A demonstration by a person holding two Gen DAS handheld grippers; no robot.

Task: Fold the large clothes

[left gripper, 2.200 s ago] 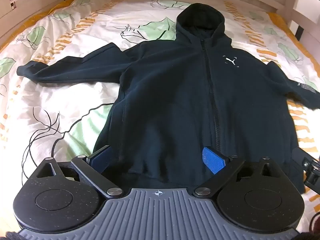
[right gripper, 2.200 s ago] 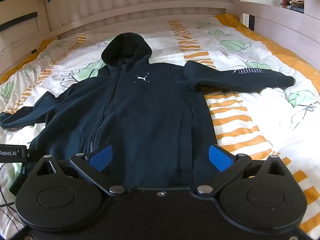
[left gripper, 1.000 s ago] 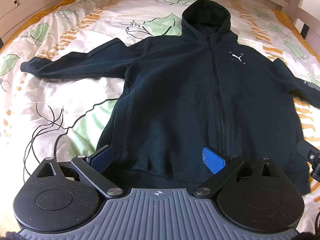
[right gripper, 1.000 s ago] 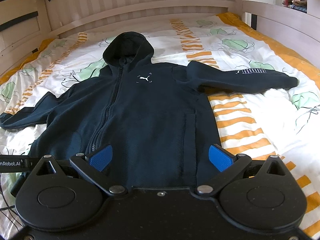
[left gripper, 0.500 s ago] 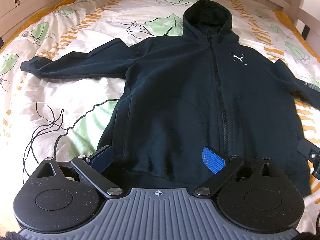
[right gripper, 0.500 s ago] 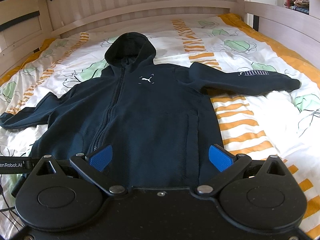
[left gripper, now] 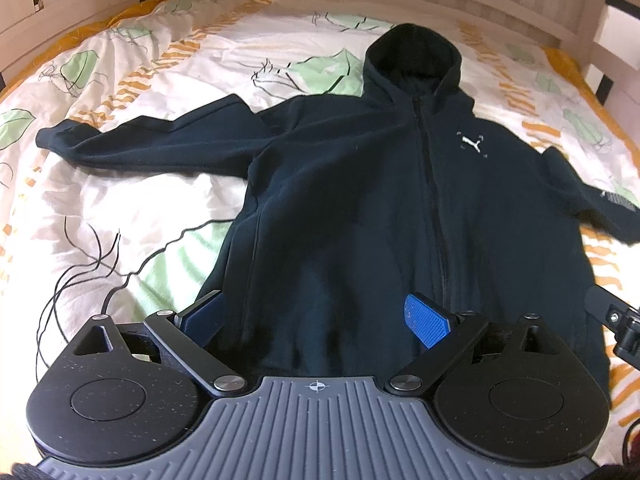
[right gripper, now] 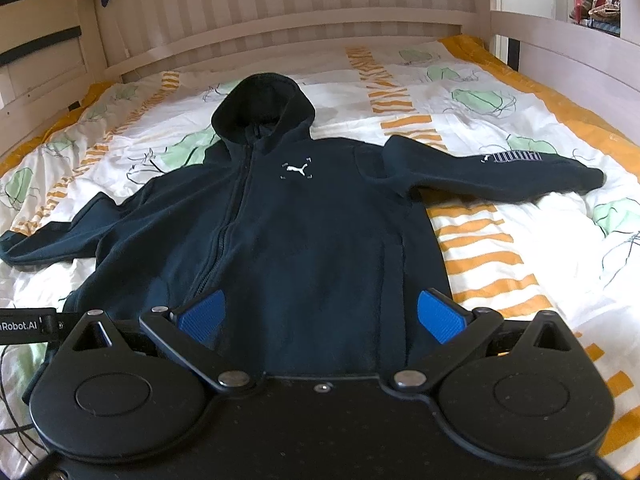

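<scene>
Right gripper (right gripper: 320,316) alone sees the hoodie's (right gripper: 304,232) lettered sleeve end (right gripper: 576,176).

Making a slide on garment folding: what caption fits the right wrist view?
Open right gripper poised over the hem of a dark zip hoodie spread flat, sleeves out, on a patterned bedspread.

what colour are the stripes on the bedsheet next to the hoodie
Orange stripes on a white bedsheet, beside the dark hoodie; clearest in the right wrist view.
</scene>
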